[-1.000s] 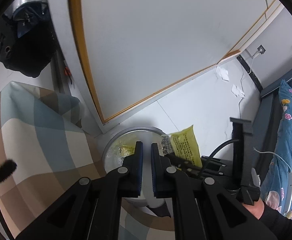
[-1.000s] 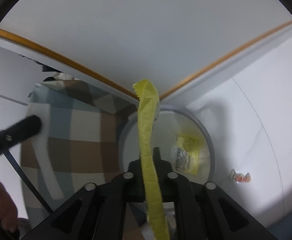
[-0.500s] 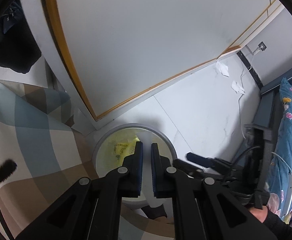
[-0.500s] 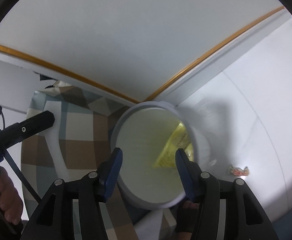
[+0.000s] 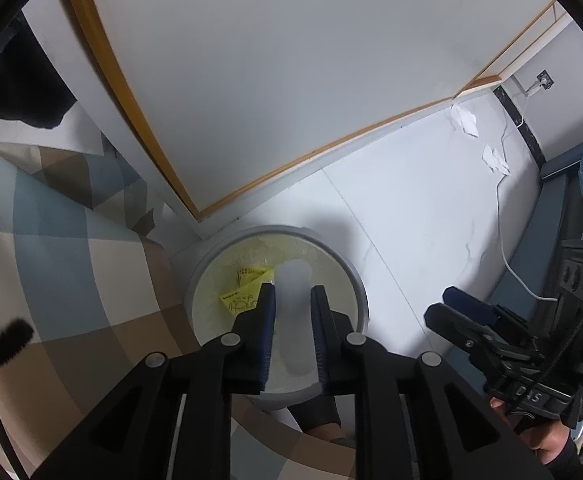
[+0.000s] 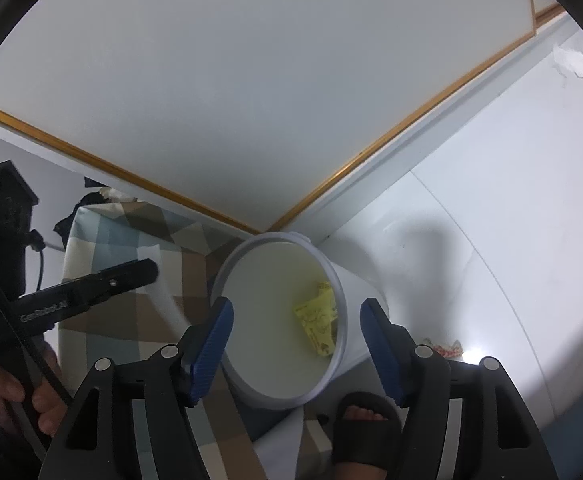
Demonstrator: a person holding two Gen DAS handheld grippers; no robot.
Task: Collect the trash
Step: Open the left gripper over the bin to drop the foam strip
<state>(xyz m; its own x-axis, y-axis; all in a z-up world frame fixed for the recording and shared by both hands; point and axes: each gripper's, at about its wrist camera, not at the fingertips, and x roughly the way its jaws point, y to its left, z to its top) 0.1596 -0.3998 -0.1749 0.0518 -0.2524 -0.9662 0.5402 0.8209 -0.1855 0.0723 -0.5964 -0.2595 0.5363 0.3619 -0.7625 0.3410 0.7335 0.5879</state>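
Note:
A round white bin [image 5: 355,288] stands on the floor by a cabinet corner. A yellow wrapper [image 5: 243,292] lies inside it, also seen in the right wrist view as the yellow wrapper [image 6: 319,328] against the wall of the bin [image 6: 283,238]. My left gripper [image 5: 293,296] points down over the bin and its jaws are opening. A pale, blurred oblong piece [image 5: 293,320] sits in the gap between them; no pad visibly presses on it. My right gripper [image 6: 297,308] hangs above the bin, its jaws opening wide with nothing between them. Each gripper shows in the other's view: right gripper [image 5: 447,304], left gripper [image 6: 147,270].
A checked cloth [image 5: 51,260] lies left of the bin. Behind it rises a white panel with wood trim [image 5: 291,80]. A small wrapper [image 6: 445,348] and crumpled papers [image 5: 465,120] lie on the white floor. A foot in a black slipper [image 6: 363,424] stands beside the bin.
The yellow wrapper left my right gripper and dropped into the bin; those jaws spread wide. My left jaws parted and a pale piece now shows between them.

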